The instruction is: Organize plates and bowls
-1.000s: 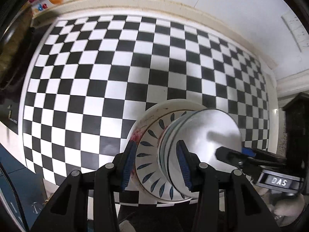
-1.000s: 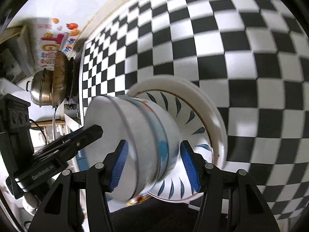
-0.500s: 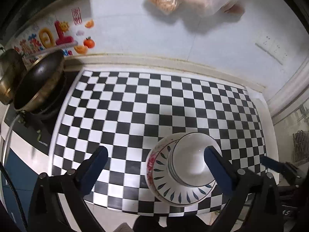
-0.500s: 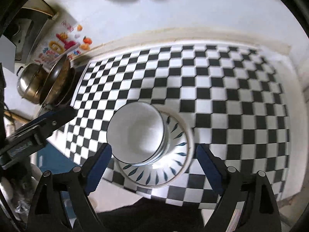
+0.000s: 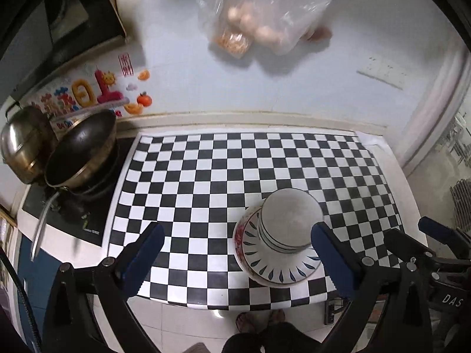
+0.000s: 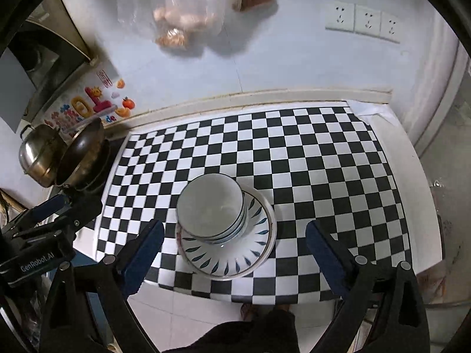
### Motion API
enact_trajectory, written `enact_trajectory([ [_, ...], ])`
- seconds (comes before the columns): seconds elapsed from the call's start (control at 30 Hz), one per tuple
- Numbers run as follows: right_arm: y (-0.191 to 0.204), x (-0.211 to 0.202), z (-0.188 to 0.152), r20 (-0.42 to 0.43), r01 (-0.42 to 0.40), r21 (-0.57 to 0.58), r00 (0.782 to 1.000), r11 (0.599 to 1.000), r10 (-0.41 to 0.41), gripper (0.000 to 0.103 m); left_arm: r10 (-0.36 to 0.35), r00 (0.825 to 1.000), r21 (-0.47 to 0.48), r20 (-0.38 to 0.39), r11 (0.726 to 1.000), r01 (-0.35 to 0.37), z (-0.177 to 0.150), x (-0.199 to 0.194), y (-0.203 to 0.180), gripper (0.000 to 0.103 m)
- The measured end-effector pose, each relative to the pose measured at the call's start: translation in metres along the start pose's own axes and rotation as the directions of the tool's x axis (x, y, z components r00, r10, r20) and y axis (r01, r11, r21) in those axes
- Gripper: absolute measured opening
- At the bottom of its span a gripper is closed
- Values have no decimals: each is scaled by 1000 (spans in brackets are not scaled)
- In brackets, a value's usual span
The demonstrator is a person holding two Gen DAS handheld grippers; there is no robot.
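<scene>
A stack of white bowls sits on a white plate with blue leaf marks, which lies on another plate near the front edge of the checkered counter. My left gripper is open and empty, held high above and in front of the stack. My right gripper is open and empty too, at a similar height. The right gripper's body shows at the right of the left wrist view; the left gripper's body shows at the left of the right wrist view.
A dark wok and a steel pot stand on a stove at the counter's left end. A plastic bag of food hangs on the wall. Wall sockets are at upper right.
Both grippers have opened, let go of the bowls and plates, and pulled back up and away. The stack now rests on the counter.
</scene>
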State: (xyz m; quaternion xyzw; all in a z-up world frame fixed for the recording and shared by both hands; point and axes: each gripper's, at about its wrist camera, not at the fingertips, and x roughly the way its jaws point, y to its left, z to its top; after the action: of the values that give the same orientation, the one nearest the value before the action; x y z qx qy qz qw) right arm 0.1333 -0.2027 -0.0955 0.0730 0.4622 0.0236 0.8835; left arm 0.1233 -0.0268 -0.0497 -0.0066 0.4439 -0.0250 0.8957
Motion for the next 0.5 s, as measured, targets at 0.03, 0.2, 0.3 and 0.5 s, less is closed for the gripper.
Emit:
enact_trajectory([
  [0.03, 2, -8, -3, 10, -1, -3, 1000, 1000, 1, 99, -3, 1000, -2, 10, 1000, 3, -3, -10, -2, 102],
  [0.2, 10, -63, -22, 97, -2, -31, 995, 1000, 5, 99, 0, 998, 1, 65, 1000, 0, -23, -55, -14, 102],
  [0.3, 14, -92, -34, 143, 12, -54, 990, 998, -4, 99, 19, 996, 10, 84, 1000, -20, -36, -78, -22, 102],
  [0.5, 15, -150, -66, 208, 21, -96, 978, 995, -1, 100, 32, 995, -11, 96, 999, -31, -67, -117, -30, 102],
])
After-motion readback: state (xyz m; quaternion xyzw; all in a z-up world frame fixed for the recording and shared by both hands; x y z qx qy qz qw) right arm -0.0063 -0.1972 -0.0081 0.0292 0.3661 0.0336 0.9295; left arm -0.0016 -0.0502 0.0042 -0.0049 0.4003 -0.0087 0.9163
